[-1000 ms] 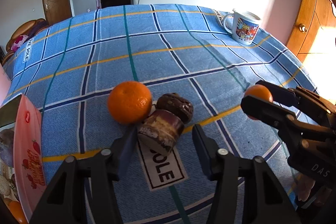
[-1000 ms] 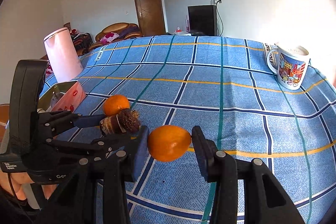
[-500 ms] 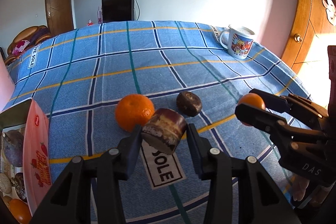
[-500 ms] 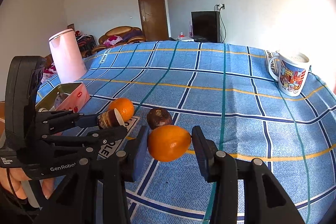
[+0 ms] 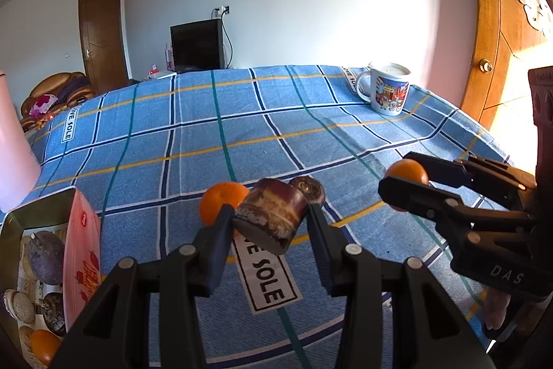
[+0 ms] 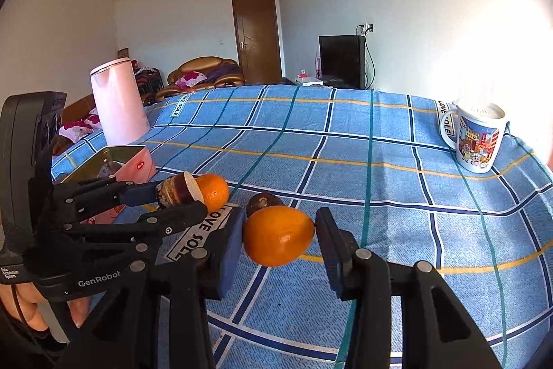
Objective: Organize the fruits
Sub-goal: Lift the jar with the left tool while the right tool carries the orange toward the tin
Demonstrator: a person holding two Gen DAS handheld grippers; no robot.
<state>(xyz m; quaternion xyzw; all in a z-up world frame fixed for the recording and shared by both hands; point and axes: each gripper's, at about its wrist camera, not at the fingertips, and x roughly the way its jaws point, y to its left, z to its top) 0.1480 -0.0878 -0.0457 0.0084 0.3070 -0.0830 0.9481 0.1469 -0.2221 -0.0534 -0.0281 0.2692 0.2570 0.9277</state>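
My left gripper (image 5: 269, 213) is shut on a brown, cut-ended chunk of fruit (image 5: 271, 217) and holds it above the blue checked tablecloth (image 5: 214, 134). Behind it on the cloth lie a loose orange (image 5: 217, 204) and a dark round fruit (image 5: 309, 189). My right gripper (image 6: 280, 230) is shut on a second orange (image 6: 278, 236), also off the cloth. The right wrist view shows the left gripper (image 6: 176, 192) at the left with the chunk (image 6: 178, 191), in front of the loose orange (image 6: 214, 191) and the dark fruit (image 6: 262, 201).
An open pink tin (image 5: 83, 248) with several fruits inside stands at the near left. A pink kettle (image 6: 119, 106) rises behind the tin. A printed mug (image 6: 478, 140) stands at the far right corner. A person's hand holds each gripper.
The left gripper closed on the brown chunk, lifted it off the cloth away from the orange and dark fruit, and tilted upward. The right gripper kept hold of its orange and barely moved.
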